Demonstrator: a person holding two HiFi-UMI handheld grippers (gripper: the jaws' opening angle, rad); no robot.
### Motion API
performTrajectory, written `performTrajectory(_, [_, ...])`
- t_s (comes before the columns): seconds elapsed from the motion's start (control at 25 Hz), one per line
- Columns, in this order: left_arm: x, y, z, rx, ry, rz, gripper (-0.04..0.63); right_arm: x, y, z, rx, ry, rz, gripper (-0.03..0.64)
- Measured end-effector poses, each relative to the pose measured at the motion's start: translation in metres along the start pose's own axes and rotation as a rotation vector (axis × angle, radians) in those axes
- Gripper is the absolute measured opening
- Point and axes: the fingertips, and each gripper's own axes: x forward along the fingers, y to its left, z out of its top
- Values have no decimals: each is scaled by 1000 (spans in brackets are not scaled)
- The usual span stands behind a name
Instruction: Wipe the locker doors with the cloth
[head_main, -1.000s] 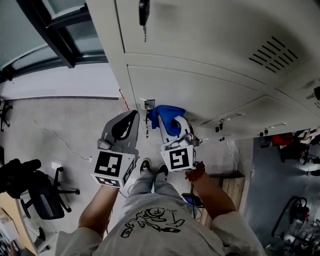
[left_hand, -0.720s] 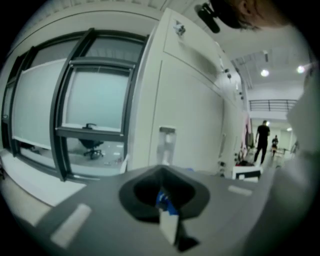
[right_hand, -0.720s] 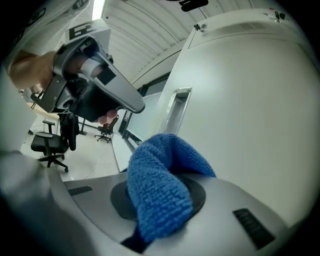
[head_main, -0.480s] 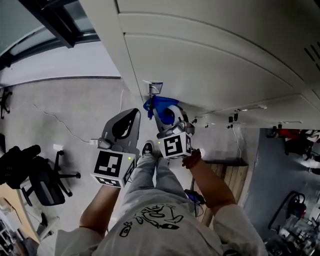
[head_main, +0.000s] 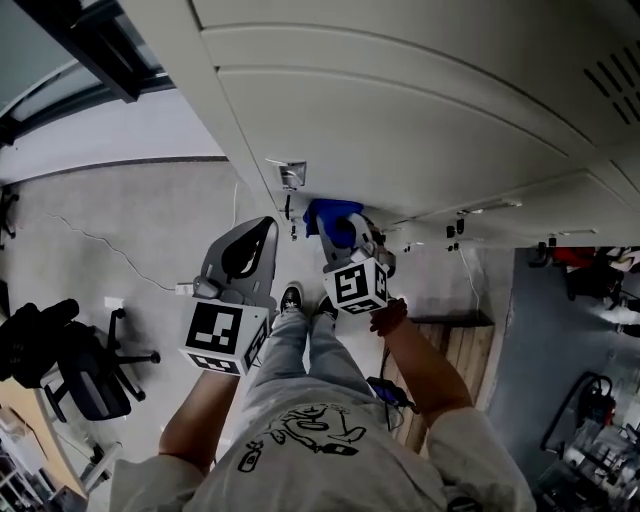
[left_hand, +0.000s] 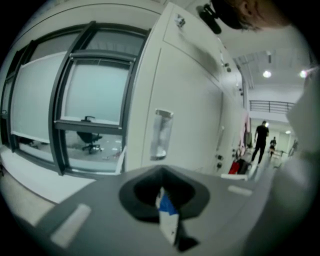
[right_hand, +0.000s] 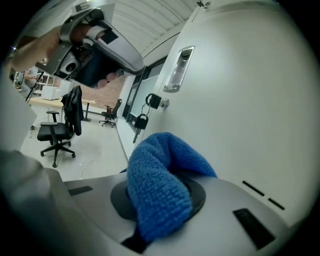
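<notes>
The right hand-held gripper (head_main: 350, 240) is pinching the blue cloth (right_hand: 159, 186): its 2 jaws are closed on the fabric, which bulges up out of them in a thick fold. The far side of that fold lies against the pale locker door (head_main: 400, 130) straight ahead of the jaws. Up and to the left of the cloth, as the right gripper view sees it, a padlock (right_hand: 141, 121) with a key hangs from the door, and higher still there is a recessed handle (right_hand: 179, 70).

The left hand-held gripper (head_main: 266, 232) is off to the left of the right one, apart from it and clear of the lockers. Its jaws are pressed together with nothing between them. Ahead of them stands the side of the locker bank with a small clear label holder (left_hand: 161, 134) on it, and to the left of that a large dark-framed window (left_hand: 90, 85). A person (left_hand: 260, 140) stands far off to the right, down the row.

Below both tools the head view shows grey floor (head_main: 130, 230) and the person's shoes (head_main: 290, 300). A black office chair (head_main: 85, 385) stands well to the left of the left hand-held gripper.
</notes>
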Motion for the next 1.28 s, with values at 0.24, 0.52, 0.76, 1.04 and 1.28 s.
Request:
performTrajectory(0.24, [-2,-9,31,16,-54,-10,3,-33,-32,42,9,-45,-32,23])
performTrajectory(0.52, [-14,-21,80,47,-135,-20,3,-70,-62,120,-66,-123,-60,23])
performTrajectory(0.76, [-23,-27,119,80,-210,-19,3,-98,-83,186,-133,-217,-96,23])
performTrajectory(1.04, [-31,-38,153,117,-280,-29,3,-125,-104,238,-171,-286,-142,23])
performTrajectory(1.28, [-31,-51,174,140,-322,-51,3,-150,-125,270,-177,-359,-189,23])
